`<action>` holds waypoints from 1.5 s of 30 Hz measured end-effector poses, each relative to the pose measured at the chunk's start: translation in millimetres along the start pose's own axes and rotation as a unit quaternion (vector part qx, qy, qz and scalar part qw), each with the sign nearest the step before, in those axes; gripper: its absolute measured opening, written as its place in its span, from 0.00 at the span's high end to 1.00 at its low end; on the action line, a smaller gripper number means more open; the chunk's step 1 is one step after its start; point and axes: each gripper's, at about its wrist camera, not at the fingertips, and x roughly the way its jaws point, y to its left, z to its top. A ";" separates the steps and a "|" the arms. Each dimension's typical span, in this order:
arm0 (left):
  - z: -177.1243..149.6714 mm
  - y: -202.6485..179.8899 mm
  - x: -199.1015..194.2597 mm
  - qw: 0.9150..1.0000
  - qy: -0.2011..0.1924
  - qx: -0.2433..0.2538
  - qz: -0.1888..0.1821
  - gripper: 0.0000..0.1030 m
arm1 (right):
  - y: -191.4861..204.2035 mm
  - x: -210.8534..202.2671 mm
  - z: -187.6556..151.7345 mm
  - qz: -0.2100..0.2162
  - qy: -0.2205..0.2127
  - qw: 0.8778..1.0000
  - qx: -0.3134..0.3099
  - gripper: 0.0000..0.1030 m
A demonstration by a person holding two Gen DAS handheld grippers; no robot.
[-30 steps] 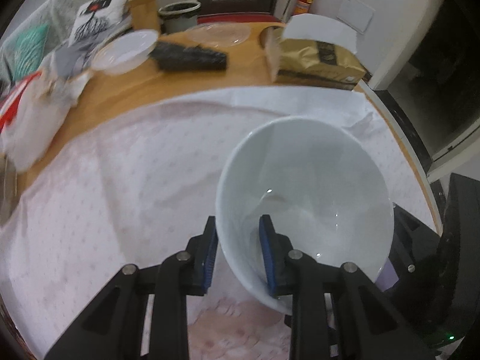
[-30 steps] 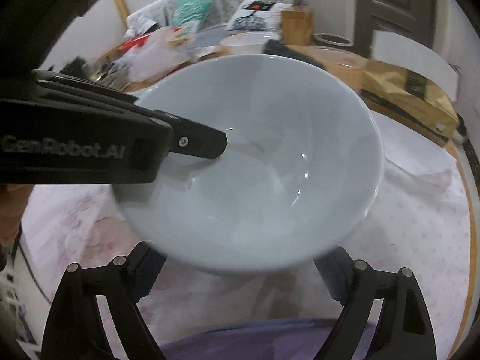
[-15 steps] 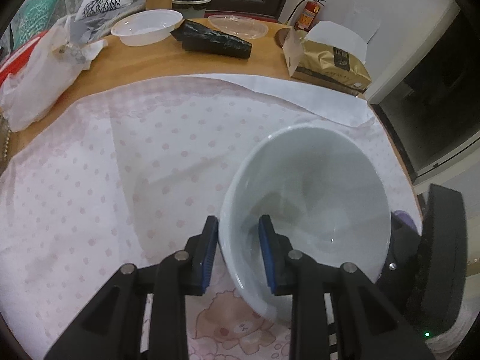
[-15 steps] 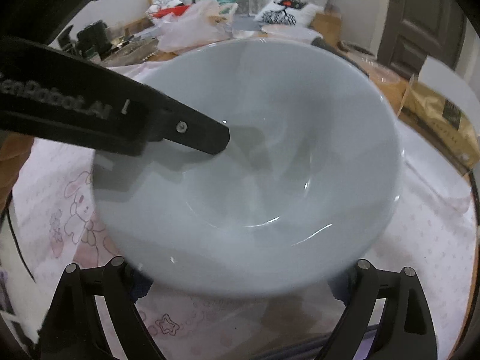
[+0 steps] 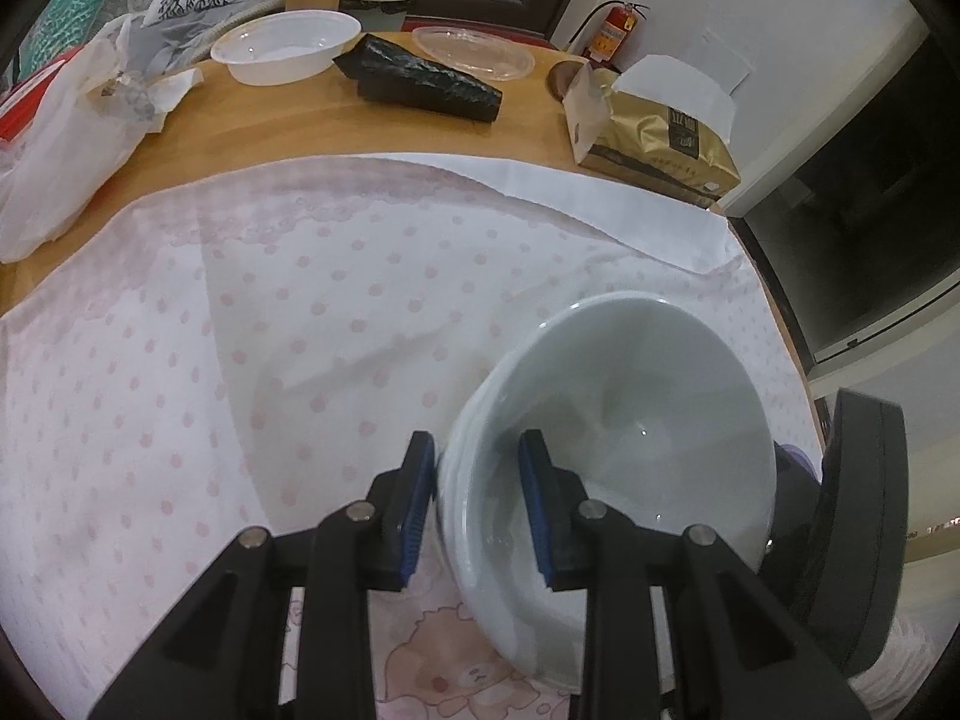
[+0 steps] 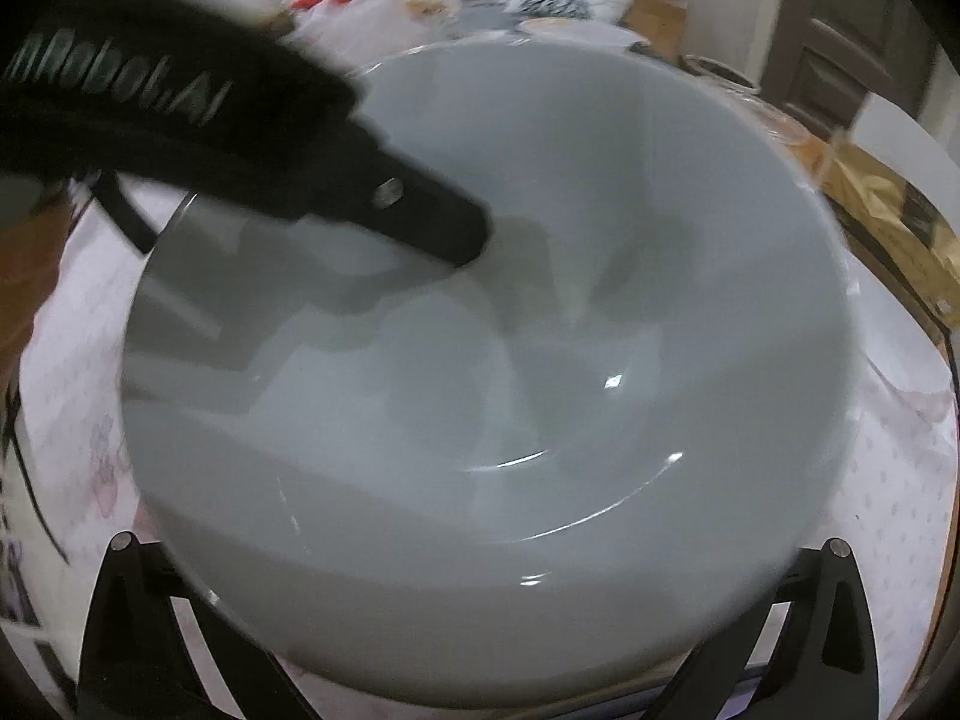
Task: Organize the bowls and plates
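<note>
A white ceramic bowl [image 5: 636, 420] is held tilted over the pink dotted cloth. My left gripper [image 5: 480, 492] is shut on its near rim, one blue pad outside the wall and one inside. In the right wrist view the same bowl [image 6: 510, 360] fills the frame, with the left gripper's finger [image 6: 420, 222] reaching into it. My right gripper [image 6: 480, 630] sits below the bowl with its fingers spread wide; its fingertips are hidden under the bowl. The right gripper's black body [image 5: 858, 540] shows just beyond the bowl in the left wrist view.
The wooden table [image 5: 360, 120] carries a white plastic bowl [image 5: 288, 48], a clear plastic dish [image 5: 474, 51], a black packet [image 5: 426, 84], a gold bag [image 5: 654, 132] and plastic bags [image 5: 54, 120] at the left. The table edge runs down the right side.
The bowl in my left gripper has come lower and closer over the right gripper, filling more of the right wrist view. The left camera now looks more squarely over the cloth.
</note>
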 end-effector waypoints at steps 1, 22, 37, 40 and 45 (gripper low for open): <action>0.1 -0.5 0.6 1.000 0.000 0.002 0.001 0.76 | -0.5 0.4 1.8 -0.001 -0.002 1.000 -0.005 0.04; -4.9 -10.3 -22.8 0.999 -0.027 0.030 0.003 0.76 | 0.6 -4.5 17.3 0.019 -0.035 0.999 -0.002 0.13; -18.3 -45.8 -81.2 0.995 -0.071 0.064 0.025 0.76 | 15.1 -59.2 15.0 0.011 -0.084 0.996 0.000 0.13; -22.1 -55.3 -88.0 0.994 -0.076 0.069 0.028 0.76 | 17.8 -70.7 11.2 0.006 -0.089 0.996 0.002 0.13; -27.4 -71.2 -96.7 0.993 -0.083 0.077 0.026 0.76 | 17.2 -86.8 0.7 -0.001 -0.098 0.995 0.005 0.13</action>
